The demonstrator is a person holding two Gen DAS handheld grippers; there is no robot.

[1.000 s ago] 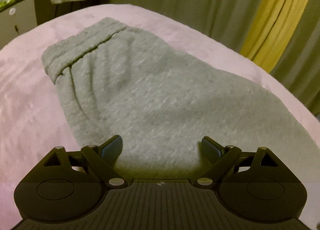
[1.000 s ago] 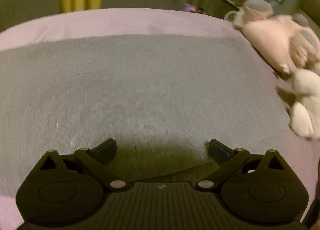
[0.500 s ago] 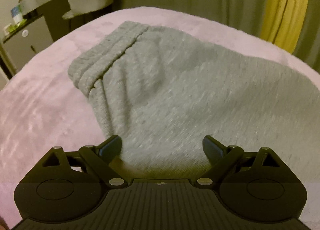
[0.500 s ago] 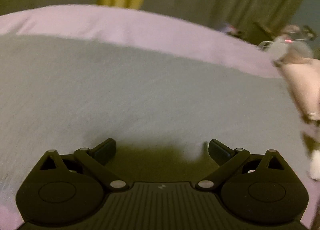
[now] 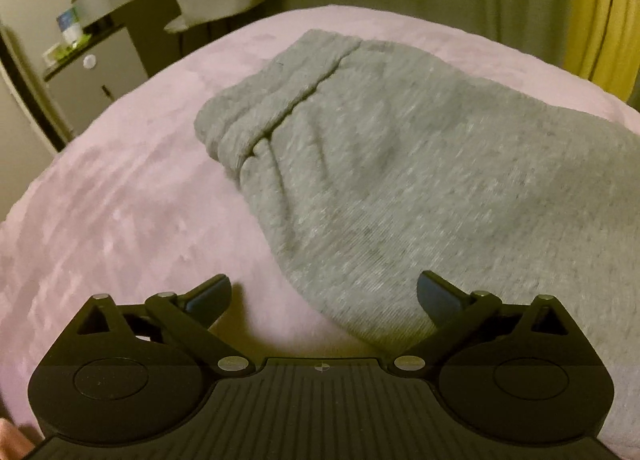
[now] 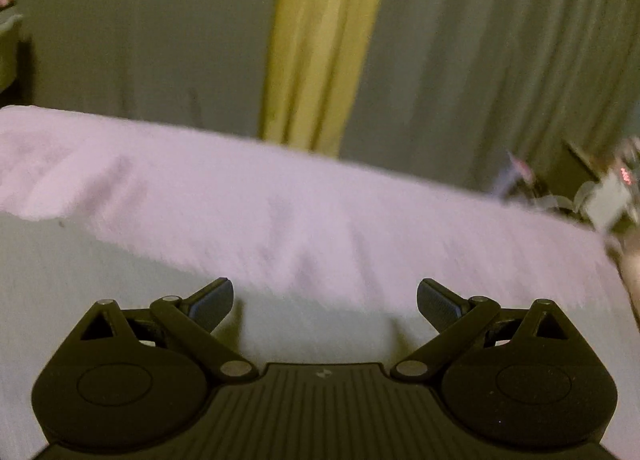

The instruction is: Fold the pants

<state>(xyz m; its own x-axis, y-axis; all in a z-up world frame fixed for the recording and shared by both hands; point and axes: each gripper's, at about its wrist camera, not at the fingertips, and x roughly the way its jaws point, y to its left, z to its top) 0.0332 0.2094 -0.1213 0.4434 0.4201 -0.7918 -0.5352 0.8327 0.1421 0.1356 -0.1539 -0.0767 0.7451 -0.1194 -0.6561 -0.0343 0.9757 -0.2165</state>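
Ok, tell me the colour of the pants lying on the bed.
Heathered light grey. The pants show best in the left wrist view, spread on the pink blanket.

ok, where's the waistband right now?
Left wrist view, upper centre: the waistband lies on the pink blanket, at the pants' far-left end.

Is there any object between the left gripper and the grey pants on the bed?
Nothing visible. The left gripper is open just over the near edge of the grey pants, and only the bare pink bed cover shows in the gap.

Pants (image 5: 420, 180) cut off rt edge
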